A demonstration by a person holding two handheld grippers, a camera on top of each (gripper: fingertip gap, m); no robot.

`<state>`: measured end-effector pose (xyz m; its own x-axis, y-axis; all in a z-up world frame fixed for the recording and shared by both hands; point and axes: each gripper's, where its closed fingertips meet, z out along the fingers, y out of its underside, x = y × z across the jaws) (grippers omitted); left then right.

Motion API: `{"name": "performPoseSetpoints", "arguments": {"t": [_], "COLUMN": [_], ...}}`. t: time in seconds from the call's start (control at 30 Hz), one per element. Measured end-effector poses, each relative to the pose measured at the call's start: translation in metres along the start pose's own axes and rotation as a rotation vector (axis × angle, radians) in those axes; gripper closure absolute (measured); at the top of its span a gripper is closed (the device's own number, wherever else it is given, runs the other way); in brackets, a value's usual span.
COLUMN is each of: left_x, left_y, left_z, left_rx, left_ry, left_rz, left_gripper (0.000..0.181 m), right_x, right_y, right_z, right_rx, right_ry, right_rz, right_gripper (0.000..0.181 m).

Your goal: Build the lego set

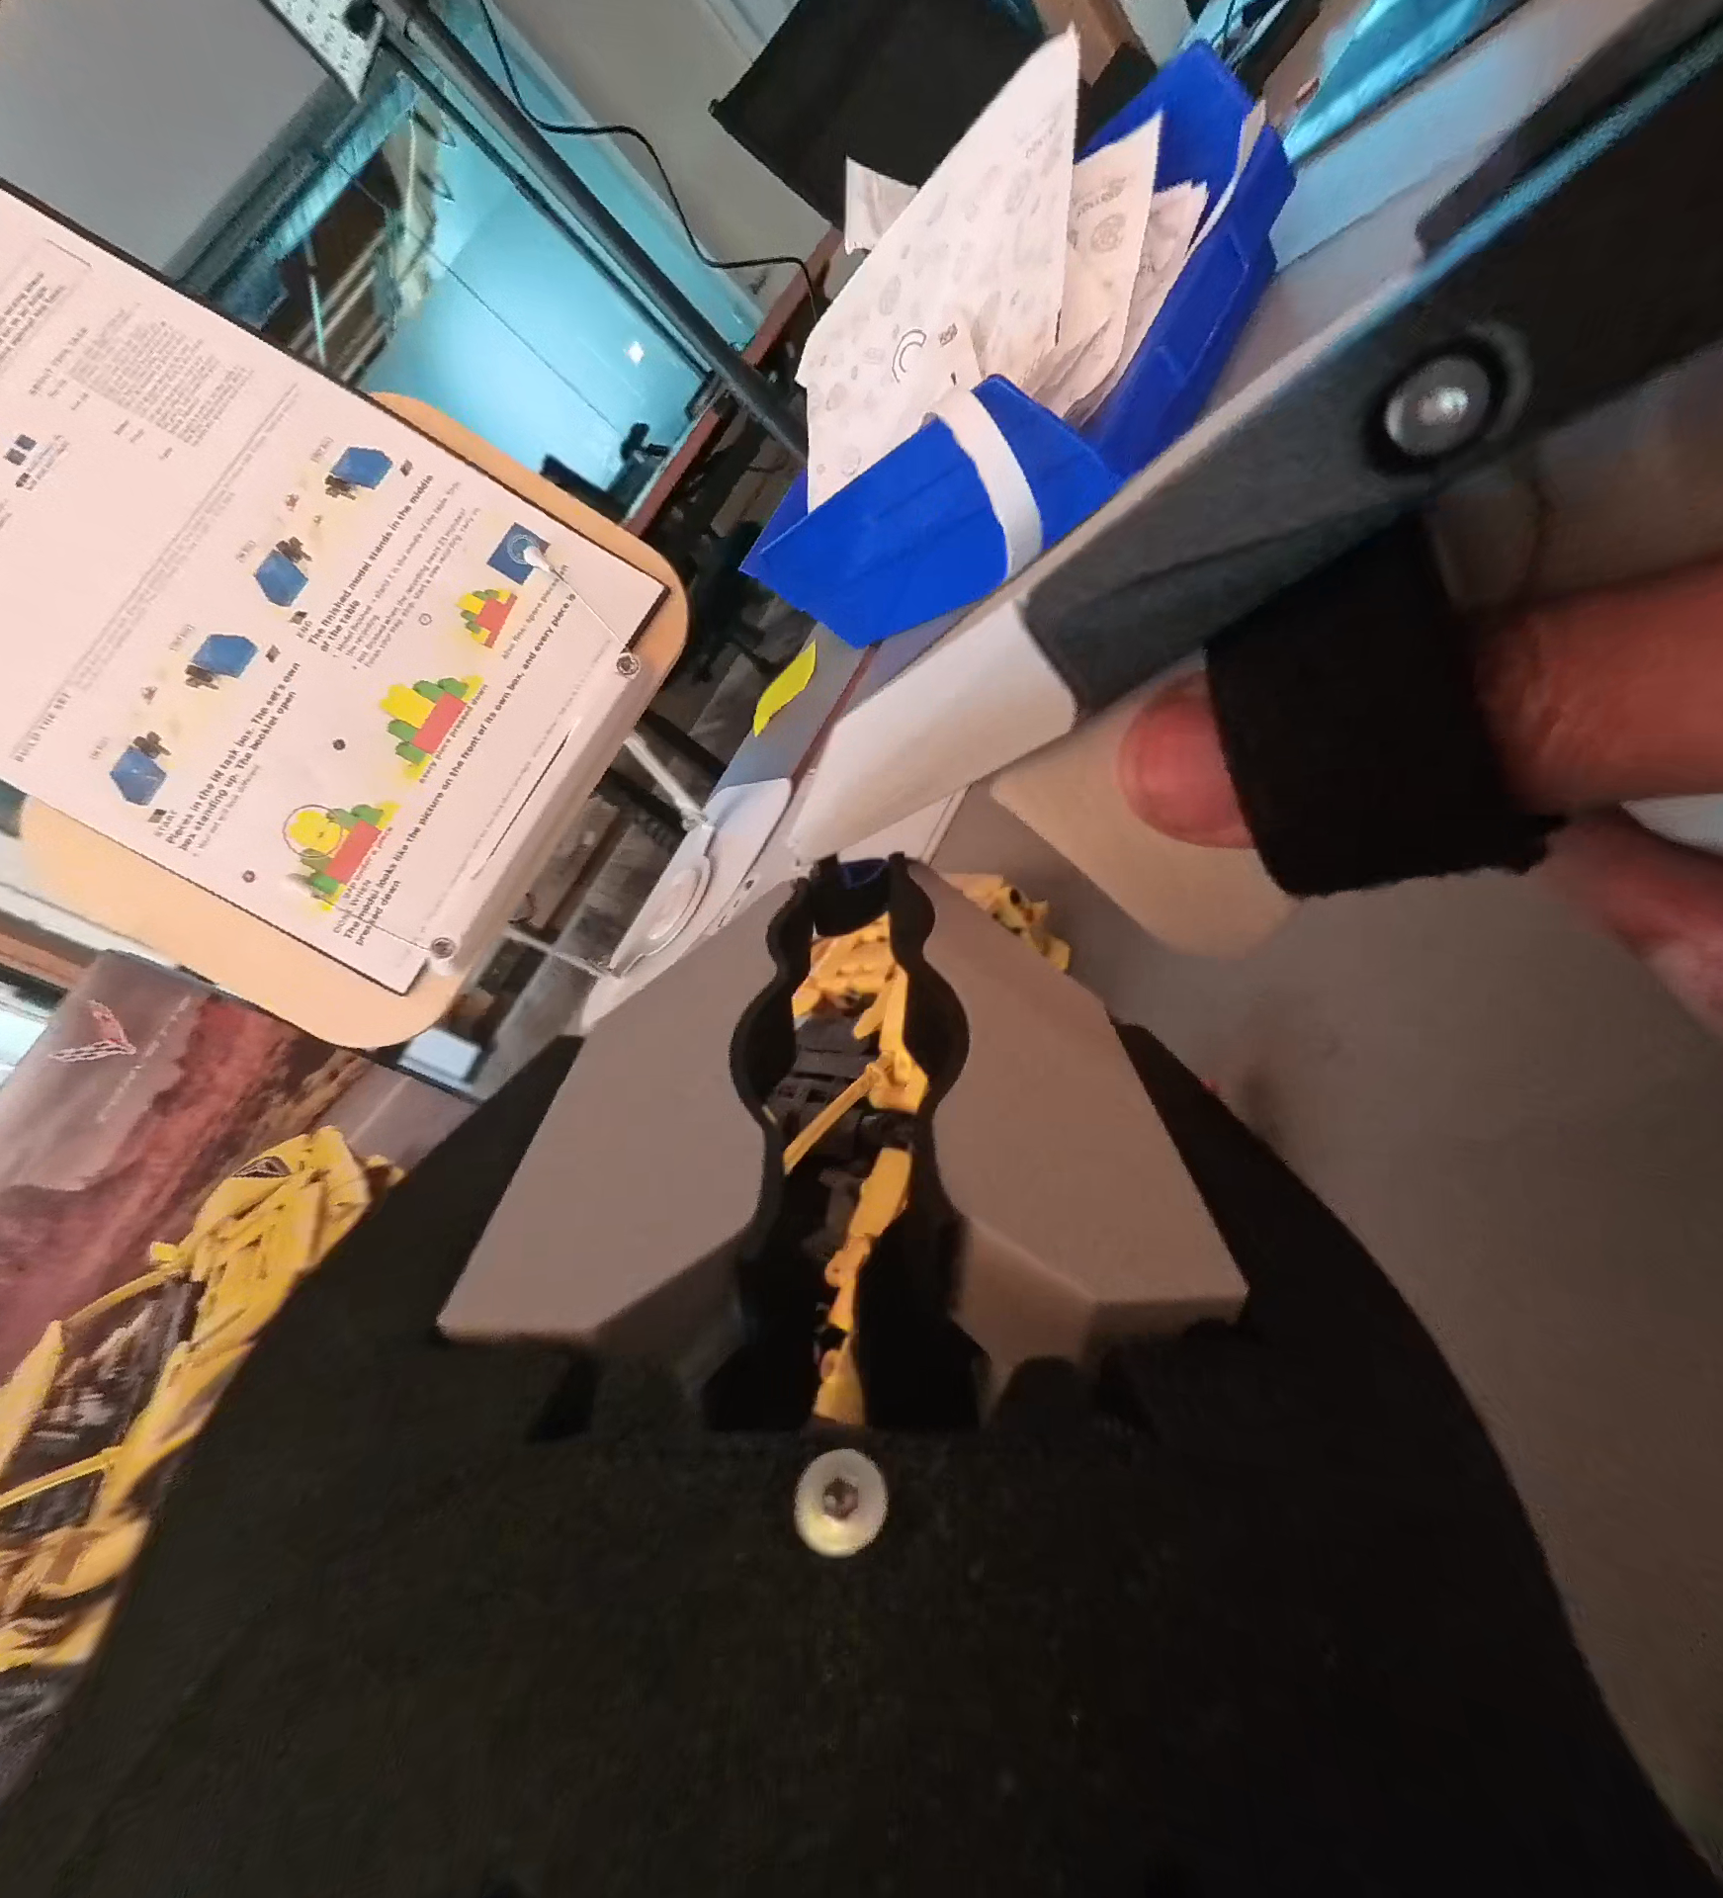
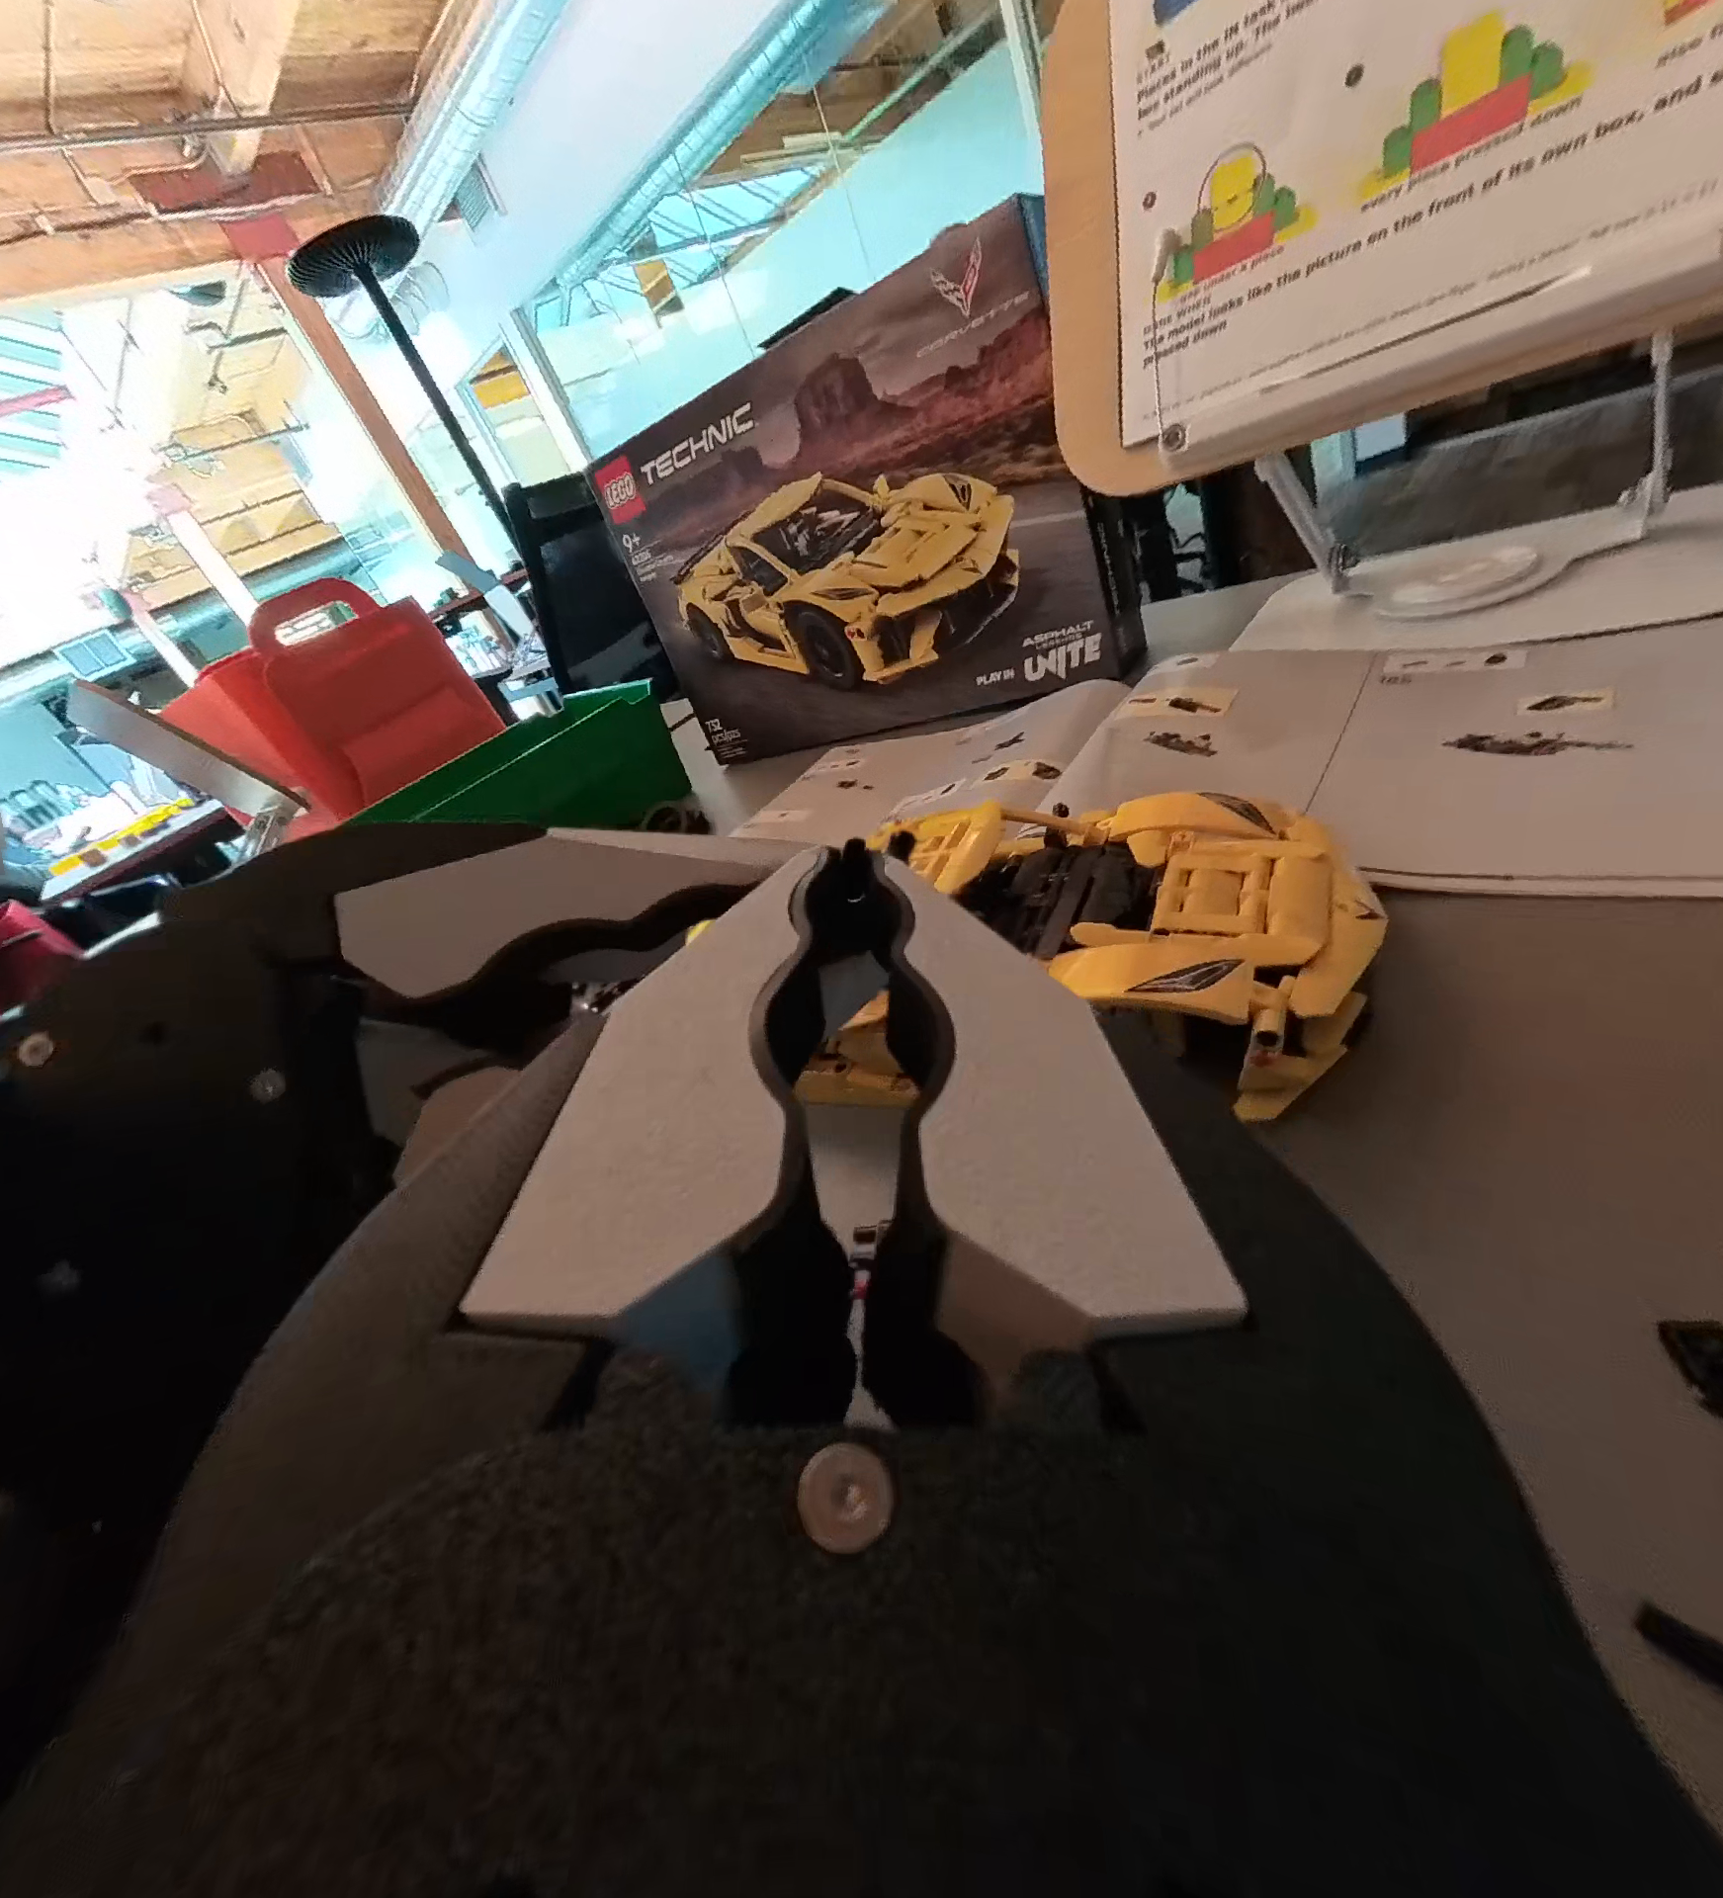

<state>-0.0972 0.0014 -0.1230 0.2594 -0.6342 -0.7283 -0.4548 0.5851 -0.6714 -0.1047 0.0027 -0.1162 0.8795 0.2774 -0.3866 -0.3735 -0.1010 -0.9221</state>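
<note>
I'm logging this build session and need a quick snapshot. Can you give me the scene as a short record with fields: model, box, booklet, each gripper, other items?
model: yellow car, partly built, lying on the grey table
box: set box standing upright behind the car
booklet: instruction booklet open flat, behind the car
right gripper: shut on a small black piece
left gripper: closed around the car, tips on something blue
other items: instruction sheet on stand, green bin, blue bin with paper bags

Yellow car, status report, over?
Right tongs shut on small black piece. Left tongs shut, tips near yellow car. Car half-built on table beside open booklet. Nothing blocking.
</note>
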Motion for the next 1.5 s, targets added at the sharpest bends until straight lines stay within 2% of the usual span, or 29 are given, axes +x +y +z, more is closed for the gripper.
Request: {"name": "performPoseSetpoints", "arguments": {"t": [0.17,0.33,0.4,0.53,0.67,0.8,1.0,1.2,1.3,1.37,1.43,1.5], "left_x": [-0.001,0.0,0.002,0.0,0.004,0.007,0.011,0.009,-0.005,-0.013,-0.016,-0.017], "left_y": [0.004,0.005,0.004,0.0,0.002,0.004,0.009,0.015,0.027,0.036,0.046,0.05], "left_z": [0.0,-0.001,0.0,-0.001,0.001,0.004,0.006,0.007,0.007,0.006,0.003,-0.004], "left_rx": [-0.027,-0.042,-0.037,-0.004,0.018,0.027,0.015,0.003,-0.008,-0.006,-0.017,0.004], "left_ry": [-0.079,-0.129,-0.123,-0.074,0.038,0.167,0.216,0.22,0.202,0.247,0.324,0.408], "left_rz": [0.166,0.294,0.295,0.177,-0.007,-0.229,-0.294,-0.302,-0.325,-0.406,-0.489,-0.579], "left_gripper": [0.168,0.169,0.169,0.169,0.168,0.168,0.167,0.167,0.168,0.168,0.168,0.168], "right_x": [-0.001,-0.002,-0.001,-0.003,0.001,0.008,0.011,0.01,0.023,0.03,0.048,0.058], "right_y": [0.005,0.008,0.008,0.002,0.004,0.009,0.013,0.01,0.005,0.015,0.031,0.038], "right_z": [0.001,0.001,0.001,0.001,0.001,0.001,0.002,-0.003,-0.018,-0.03,-0.042,-0.048], "right_rx": [-0.031,-0.056,-0.051,-0.052,-0.128,-0.24,-0.274,-0.298,-0.36,-0.446,-0.533,-0.538], "right_ry": [-0.066,-0.061,-0.058,0.041,0.039,0.091,0.083,0.068,0.06,-0.025,-0.027,-0.034], "right_rz": [0.142,0.128,0.124,-0.15,-0.106,-0.16,-0.124,-0.196,-0.259,-0.249,-0.263,-0.301], "right_gripper": [0.178,0.177,0.177,0.177,0.177,0.175,0.176,0.178,0.178,0.178,0.177,0.177]}}
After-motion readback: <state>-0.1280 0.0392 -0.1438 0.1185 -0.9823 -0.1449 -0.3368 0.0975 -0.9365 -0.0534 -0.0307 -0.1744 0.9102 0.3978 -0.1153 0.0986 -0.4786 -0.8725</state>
